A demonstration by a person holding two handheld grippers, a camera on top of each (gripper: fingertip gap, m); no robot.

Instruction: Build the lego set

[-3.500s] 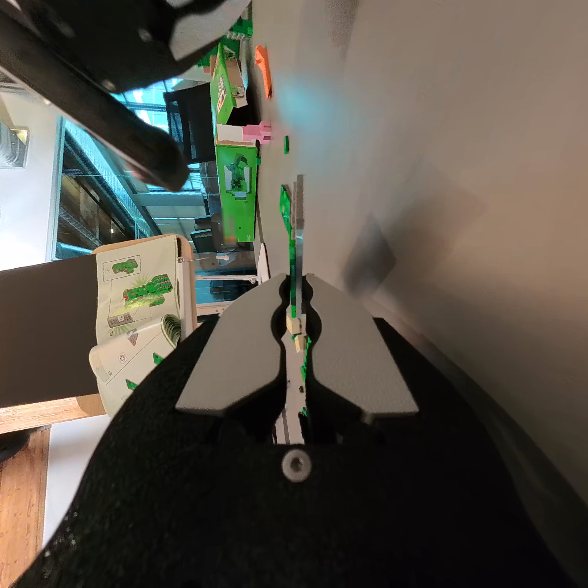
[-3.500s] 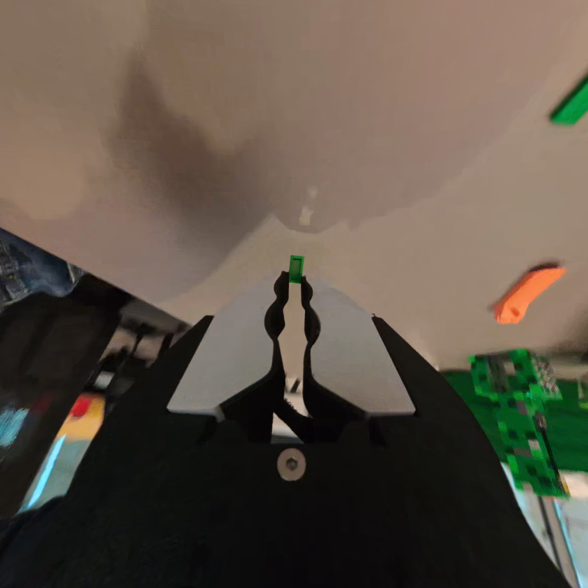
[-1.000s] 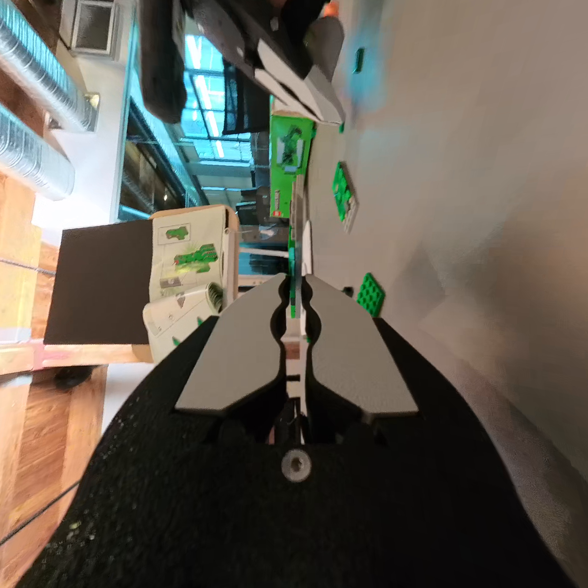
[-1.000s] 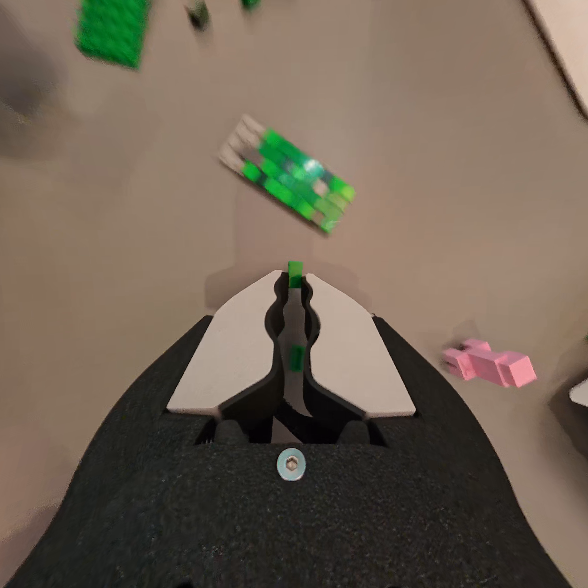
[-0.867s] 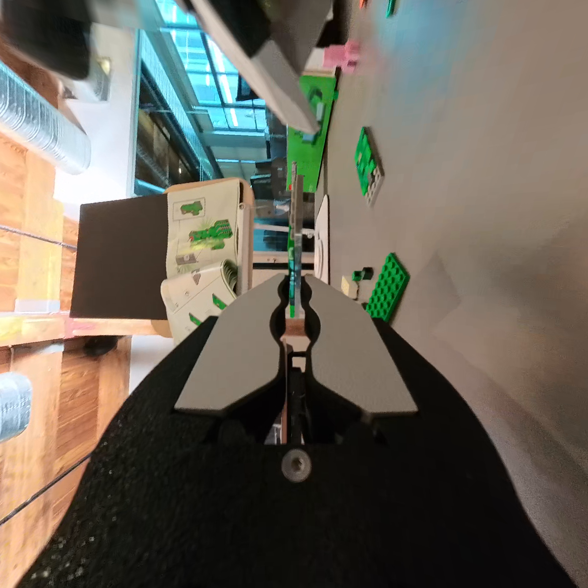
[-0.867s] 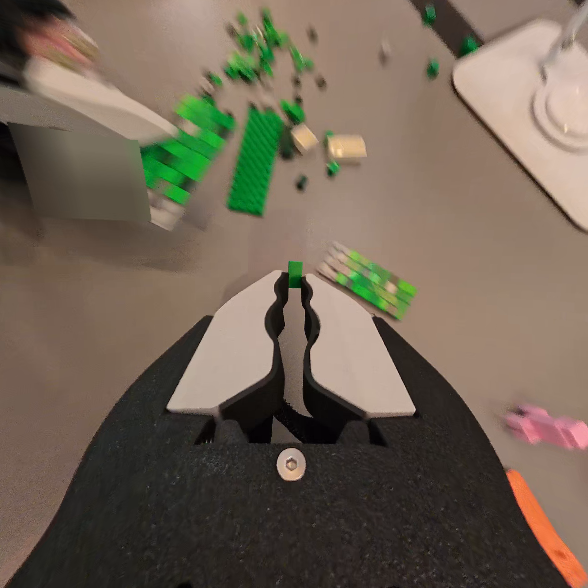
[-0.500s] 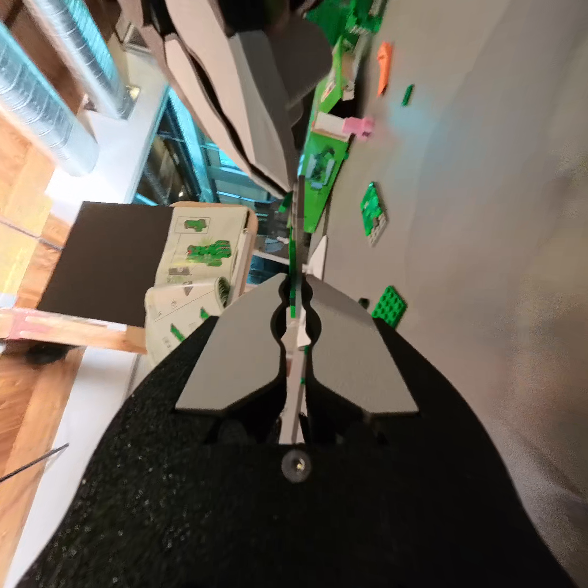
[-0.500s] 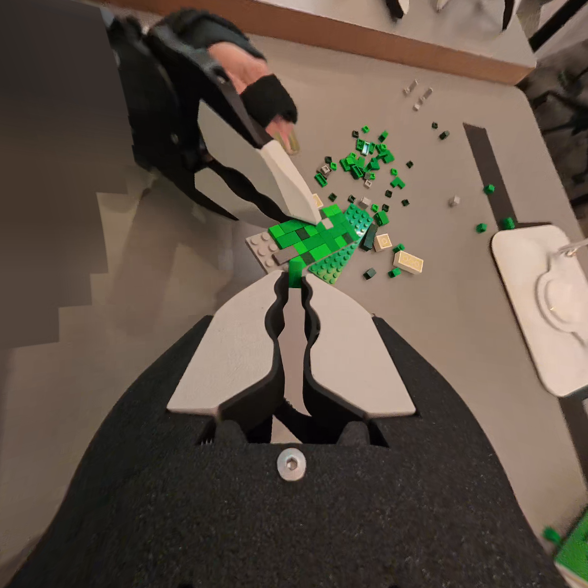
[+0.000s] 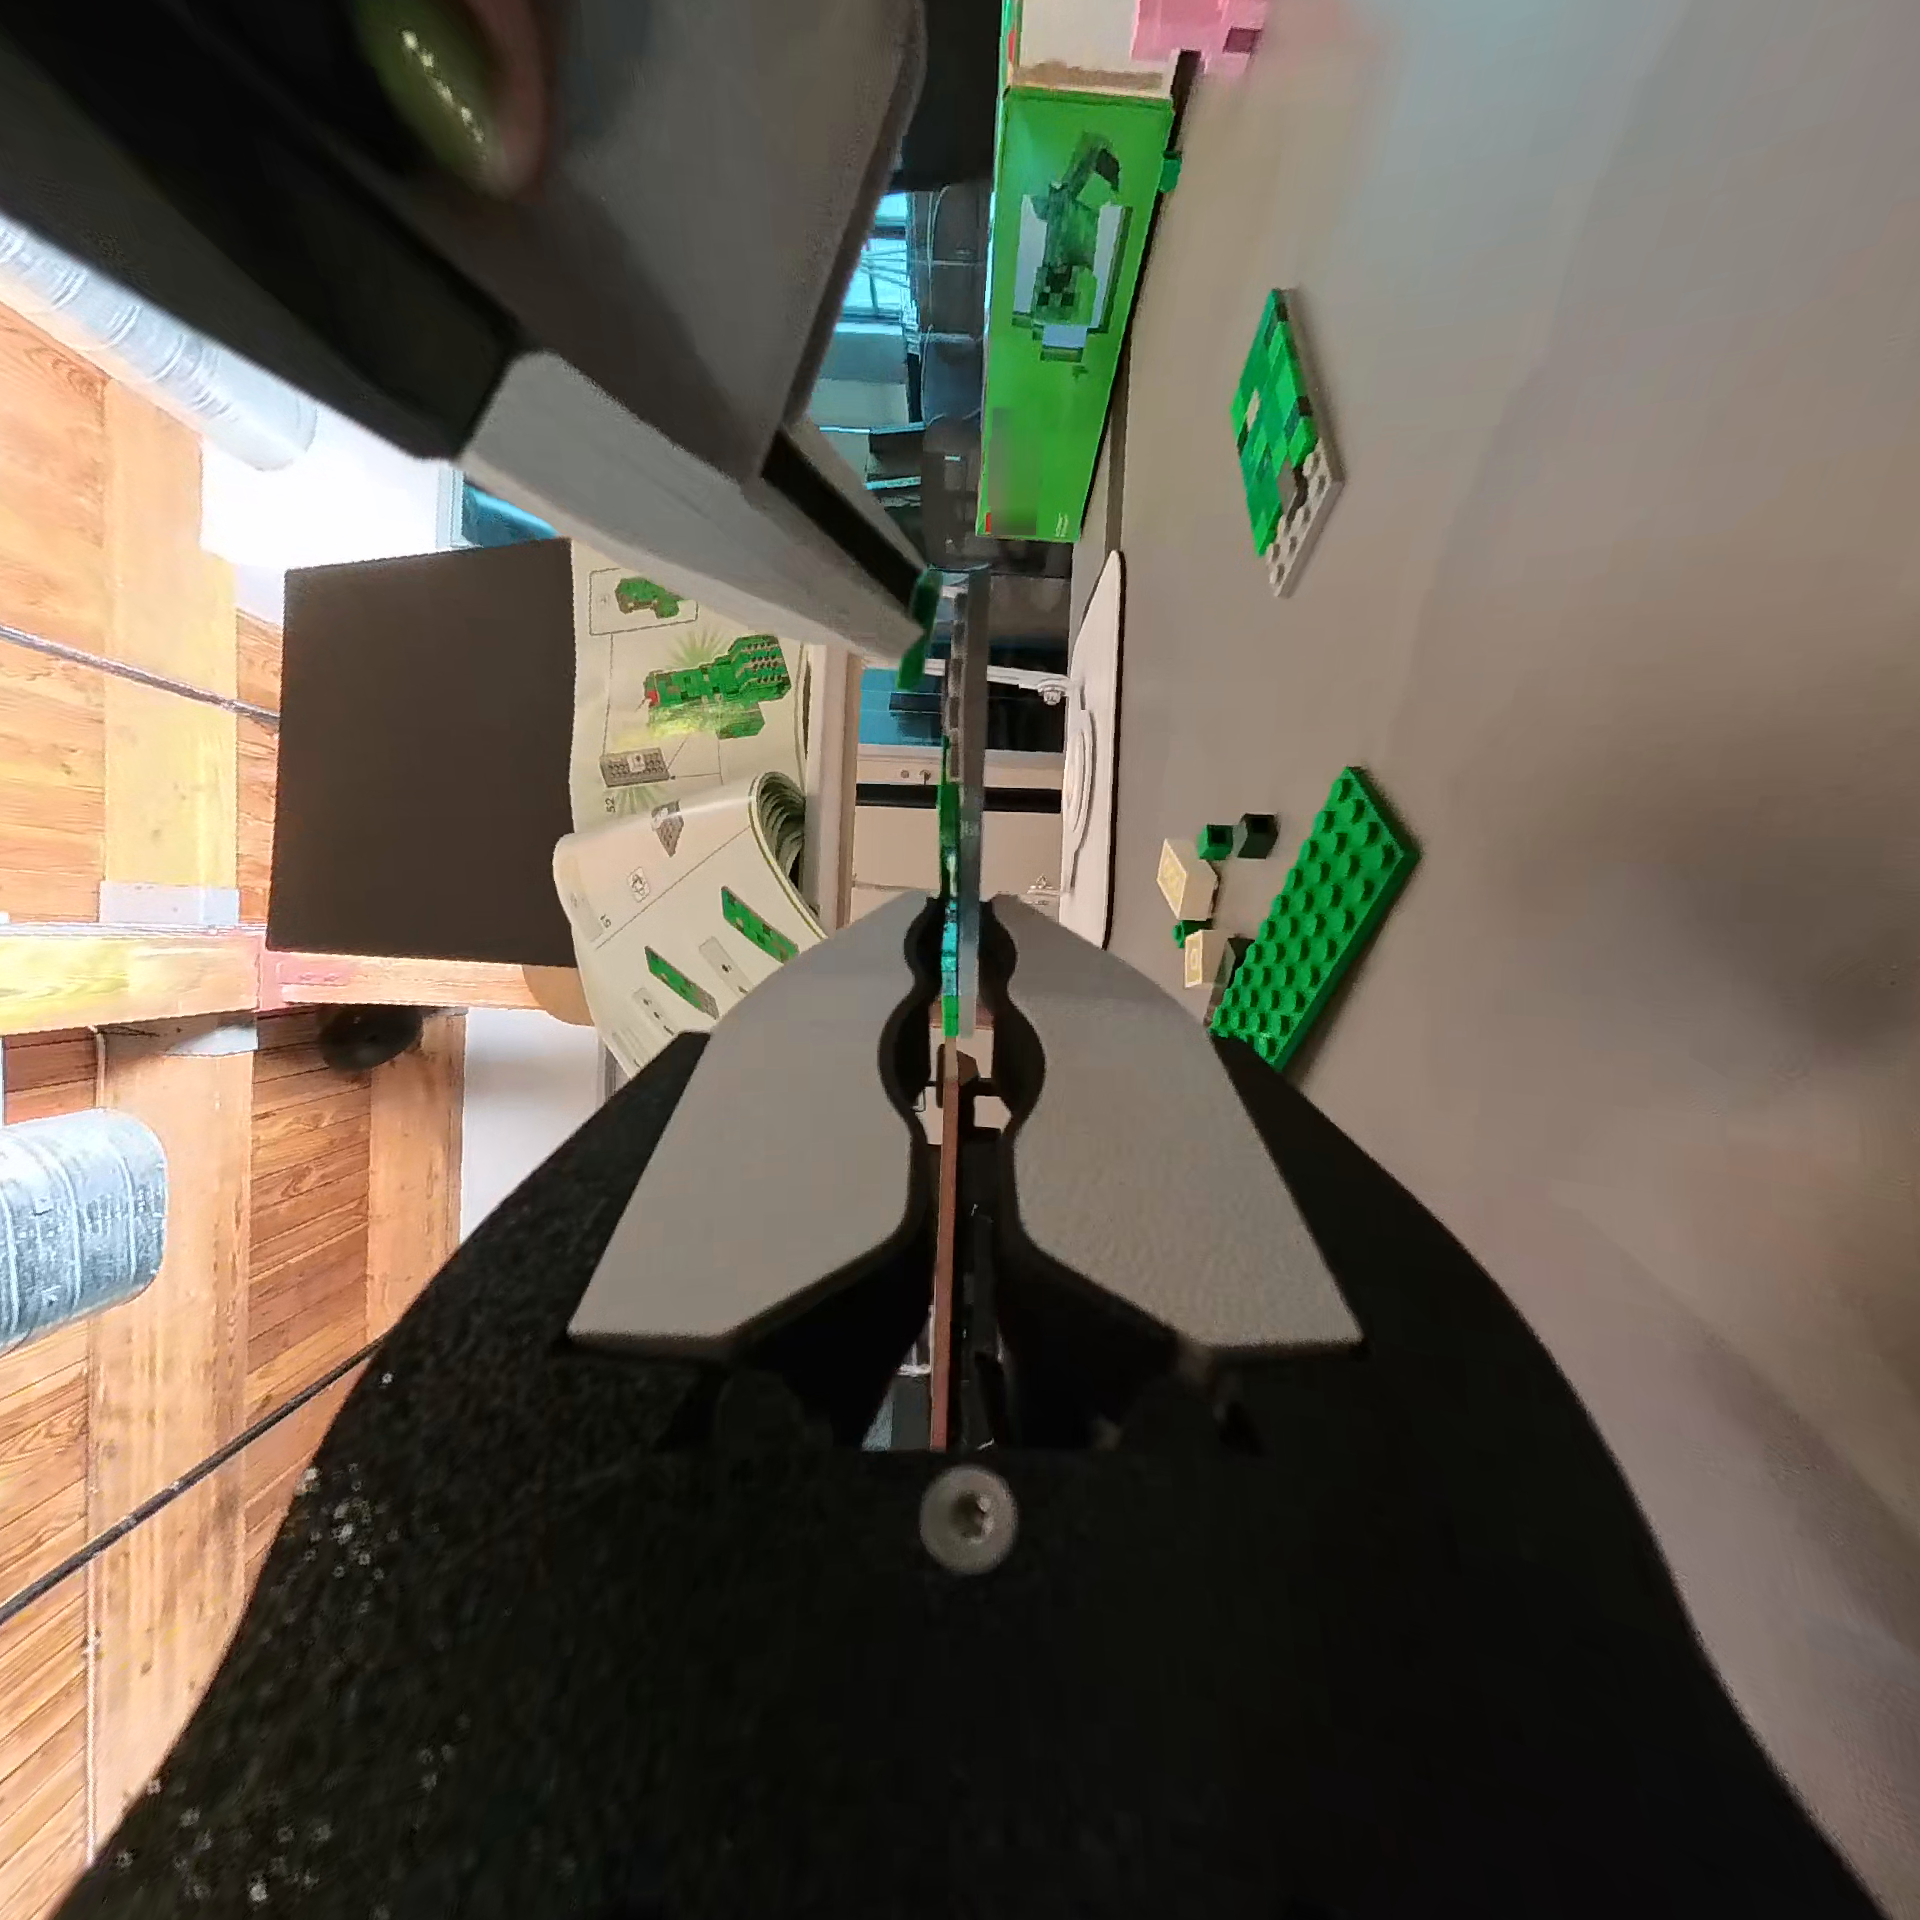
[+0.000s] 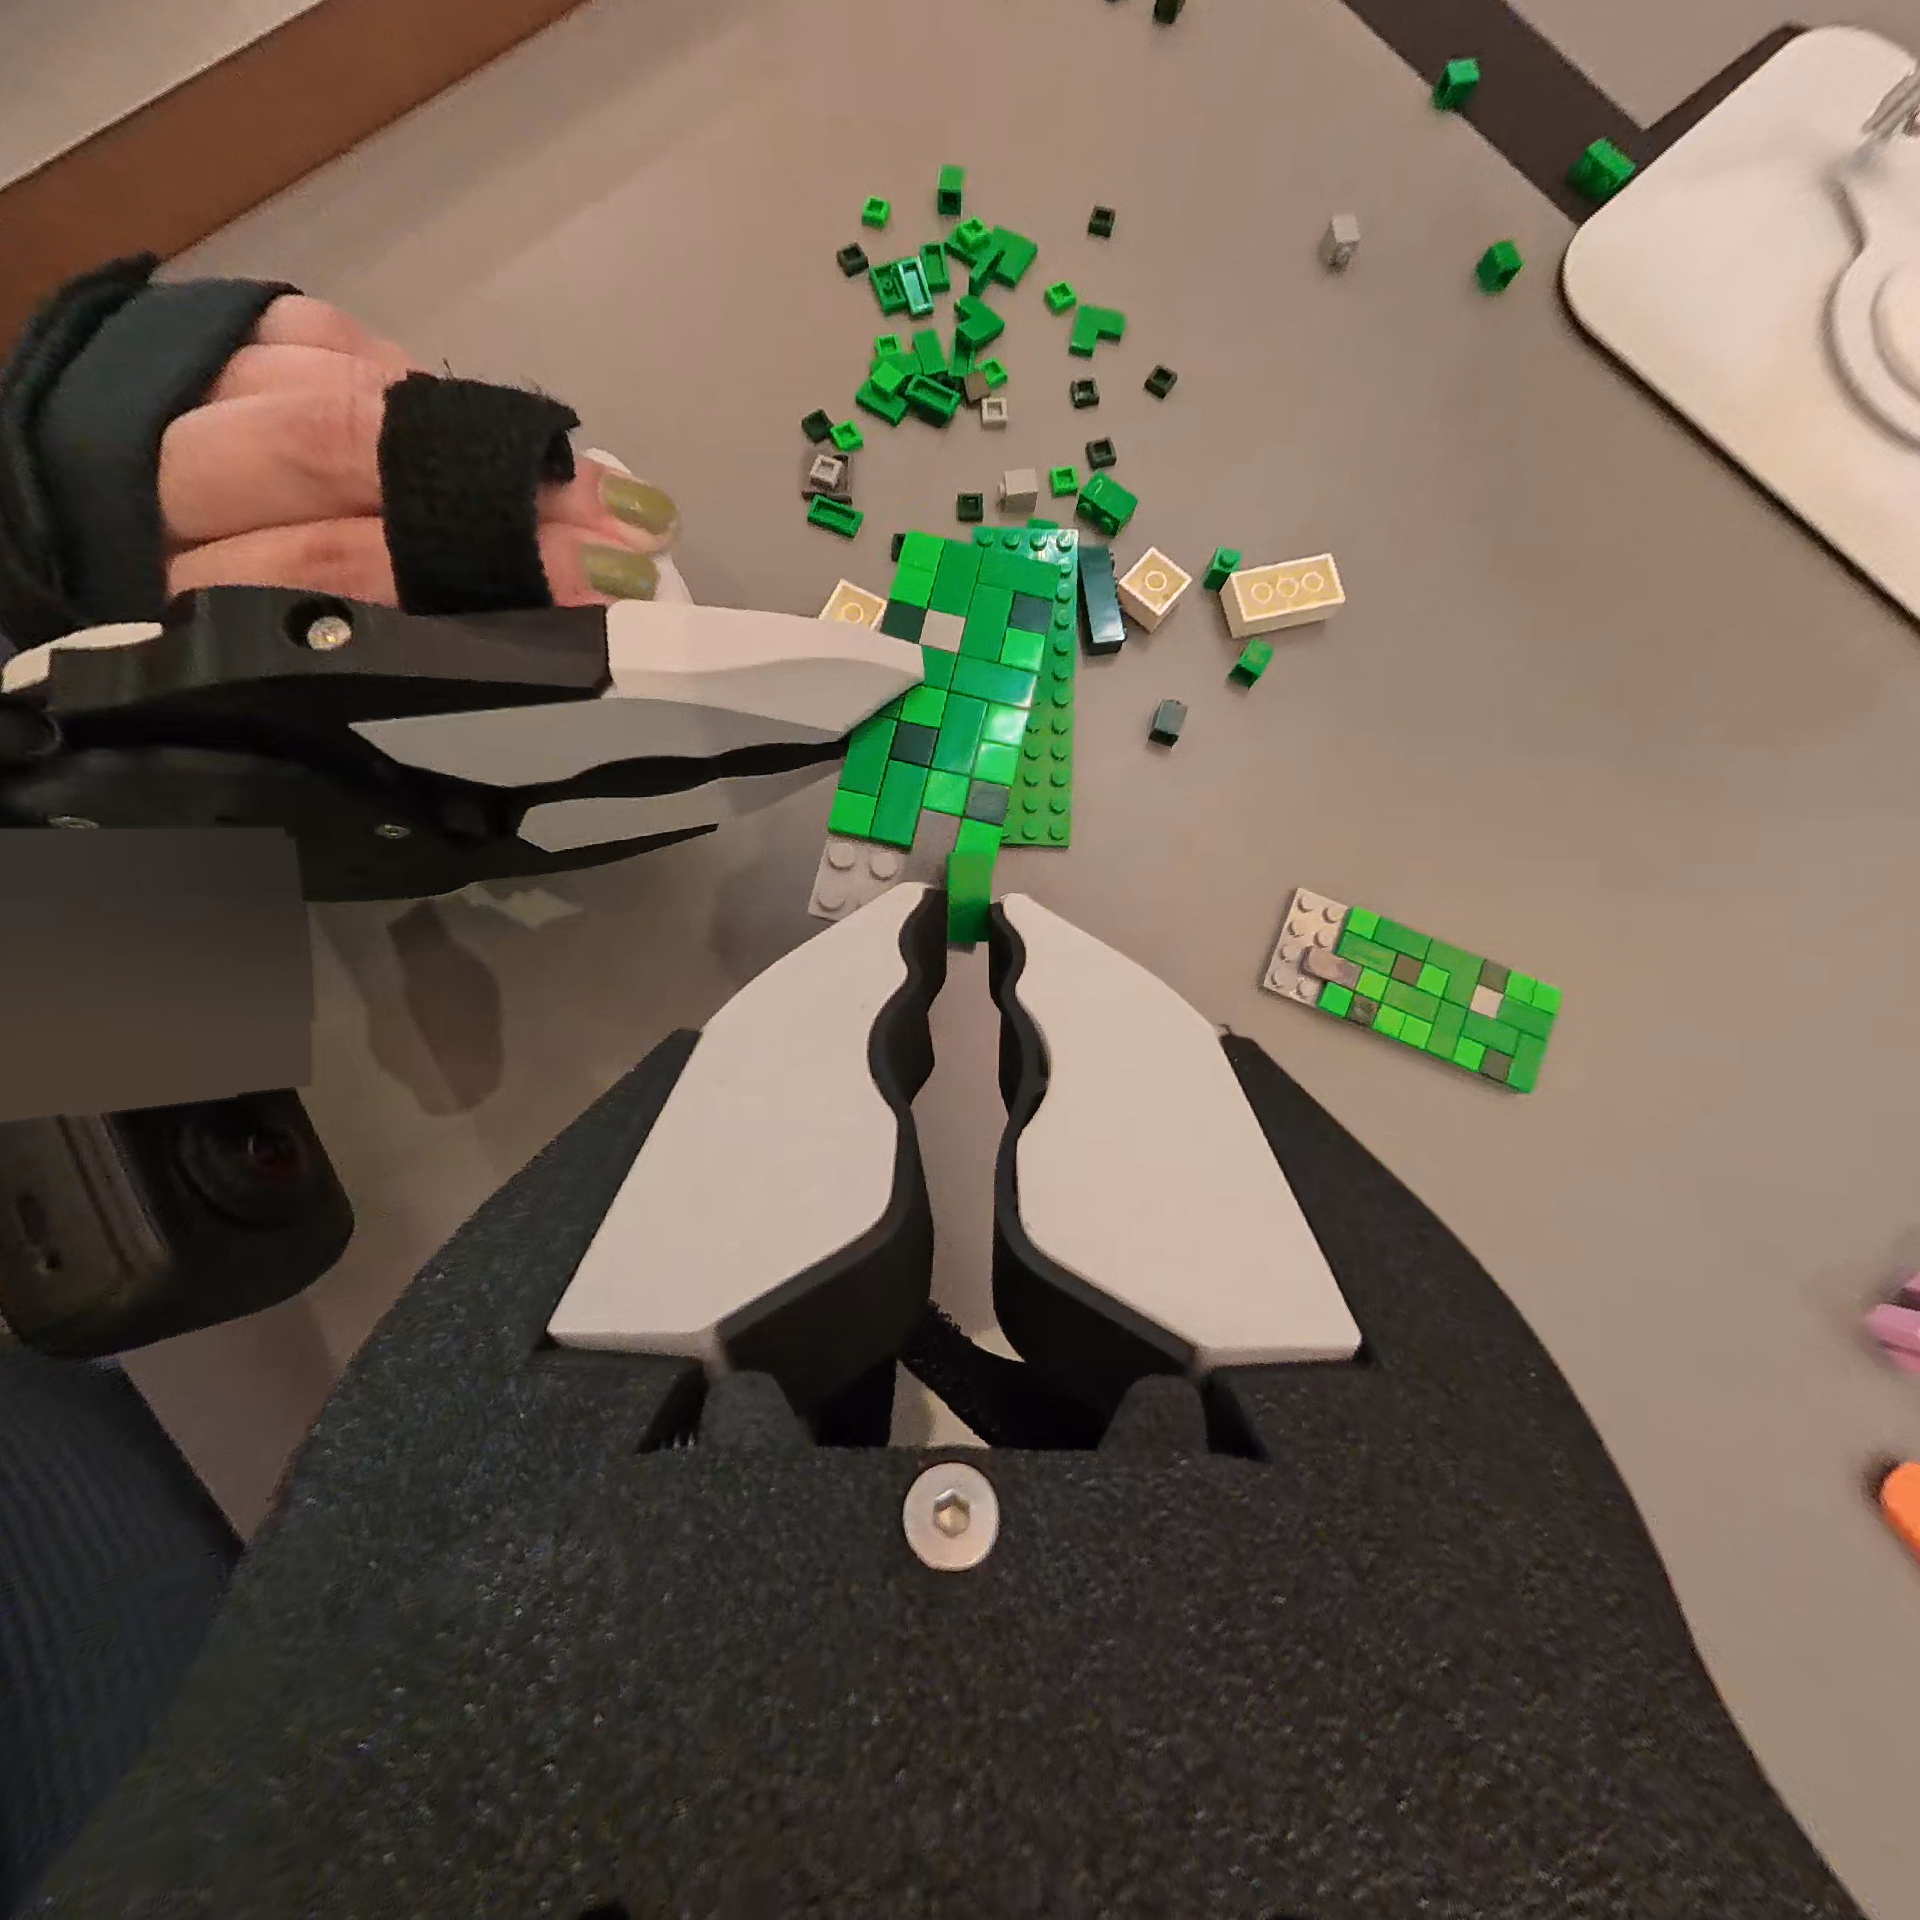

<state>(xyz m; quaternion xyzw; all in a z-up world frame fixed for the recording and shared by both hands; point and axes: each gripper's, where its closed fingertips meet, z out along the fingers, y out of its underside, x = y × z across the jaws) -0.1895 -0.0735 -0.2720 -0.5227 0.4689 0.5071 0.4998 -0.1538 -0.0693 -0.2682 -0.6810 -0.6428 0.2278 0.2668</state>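
Right wrist view: the right gripper [image 10: 971, 914] is closed on a small green tile [image 10: 971, 894], which is pinched upright between its two fingertips and sticks out past them. The tile's far end sits at the near edge of a tiled plate [image 10: 956, 696], a grey plate mostly covered in light and dark green tiles, with bare grey studs at its near left corner. That plate is clamped at its left edge by the left gripper [image 10: 831, 707], which comes in from the left, held by a hand [image 10: 312, 468] in a black fingerless glove. The plate is held above the grey table [image 10: 1455, 727].

On the table beyond lie a studded green plate [image 10: 1049, 717], partly behind the held one, a scatter of small green and grey pieces [image 10: 935, 343], and three tan bricks [image 10: 1283, 592]. To the right lies a second tiled plate [image 10: 1413, 987], flat and well apart. A white base [image 10: 1714, 312] fills the far right corner.

Left wrist view: the left gripper [image 9: 961, 925] grips the tiled plate [image 9: 966, 831] edge-on, so it shows as a thin strip running forward from the fingertips. The right gripper [image 9: 904, 623] reaches its far end from the upper left. Behind are an open instruction booklet [image 9: 675, 810] and a green box [image 9: 1070, 260].
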